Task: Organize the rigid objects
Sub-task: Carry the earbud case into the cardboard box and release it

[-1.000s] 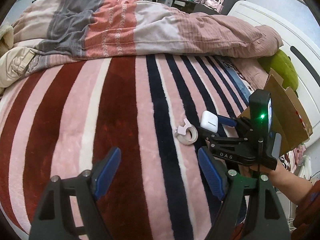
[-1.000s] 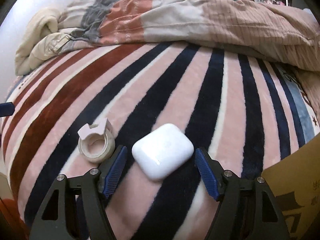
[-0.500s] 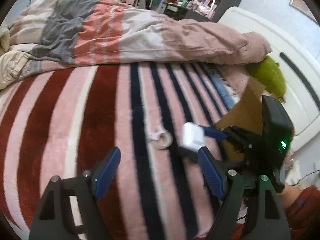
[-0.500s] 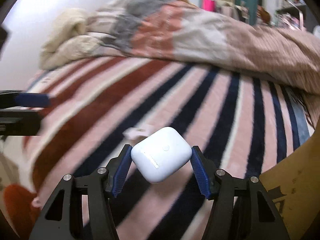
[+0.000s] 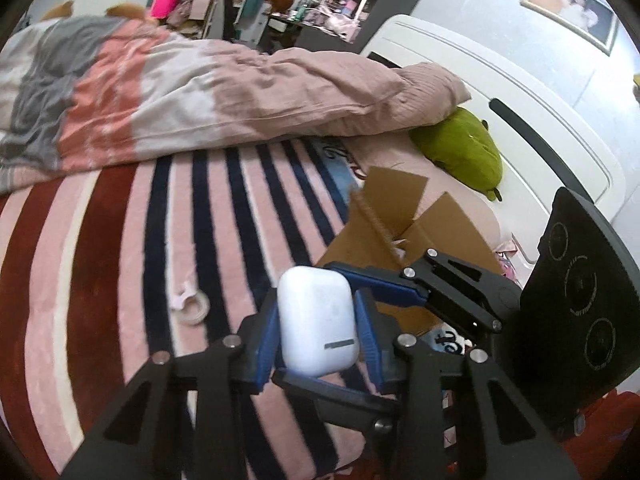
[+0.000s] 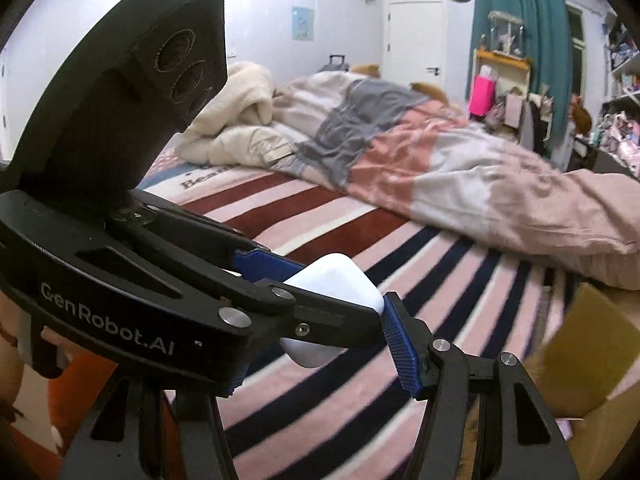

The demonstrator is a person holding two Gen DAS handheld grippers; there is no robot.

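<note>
A white earbud case point(image 5: 316, 316) hangs in the air above the striped blanket point(image 5: 120, 280), gripped from two sides. My left gripper point(image 5: 317, 326) has its blue pads against the case's left and right faces, and its jaws are closing. My right gripper point(image 6: 320, 336) stays shut on the same case point(image 6: 340, 280); in the right wrist view the left gripper's body hides its left pad. A small tape roll point(image 5: 190, 304) lies on the blanket to the left of the case.
An open cardboard box point(image 5: 400, 216) sits on the bed just beyond the grippers, at the right. A green plush point(image 5: 460, 148) lies against the white headboard point(image 5: 520, 120). A rumpled duvet point(image 5: 200, 92) covers the far half of the bed.
The right gripper shut on the case and lifted it off the blanket. The left gripper, open before, rose and moved right, and its pads now rest against the case.
</note>
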